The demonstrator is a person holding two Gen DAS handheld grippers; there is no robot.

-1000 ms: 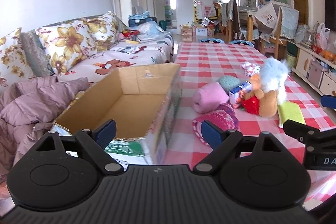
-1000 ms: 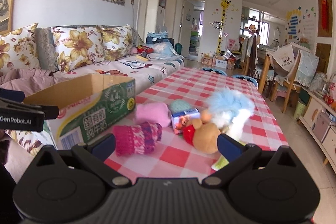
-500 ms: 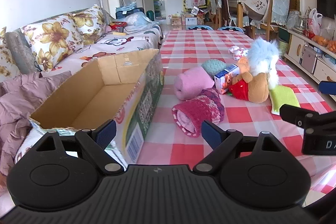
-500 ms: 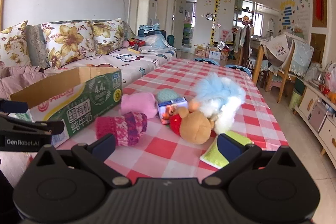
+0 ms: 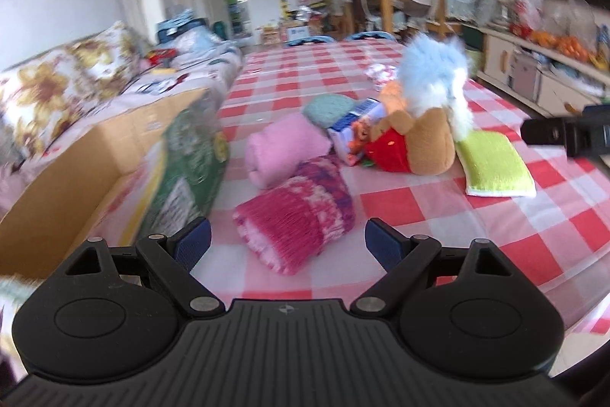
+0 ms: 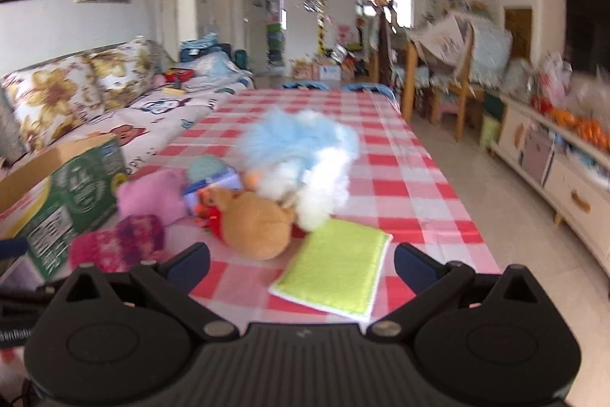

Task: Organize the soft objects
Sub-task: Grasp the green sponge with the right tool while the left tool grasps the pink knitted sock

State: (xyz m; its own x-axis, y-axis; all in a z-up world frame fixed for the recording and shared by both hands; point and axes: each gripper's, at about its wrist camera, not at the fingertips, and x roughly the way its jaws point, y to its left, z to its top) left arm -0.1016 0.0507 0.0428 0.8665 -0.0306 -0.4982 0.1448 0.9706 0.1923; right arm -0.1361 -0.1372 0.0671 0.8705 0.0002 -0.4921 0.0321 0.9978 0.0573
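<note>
A pile of soft things lies on the red checked table (image 5: 438, 212). A rolled pink-and-white knit piece (image 5: 295, 216) lies just ahead of my open left gripper (image 5: 286, 246), between the lines of its fingers without touching them. Behind it are a pale pink roll (image 5: 284, 149), a teal knit piece (image 5: 328, 109), a brown plush toy (image 5: 423, 143) and a fluffy blue-and-white toy (image 5: 434, 75). A green cloth pad (image 6: 335, 269) lies in front of my open right gripper (image 6: 301, 264). An open cardboard box (image 5: 106, 170) stands at the left.
A small printed carton (image 5: 352, 132) lies among the soft things. A sofa with floral cushions (image 6: 72, 94) runs along the left of the table. Chairs (image 6: 457, 79) stand at the far end, and a low cabinet (image 6: 564, 178) lines the right wall.
Both grippers have swung right and come closer to the pile. The left one now faces the pink knit roll instead of the box. The right one now faces the green pad.
</note>
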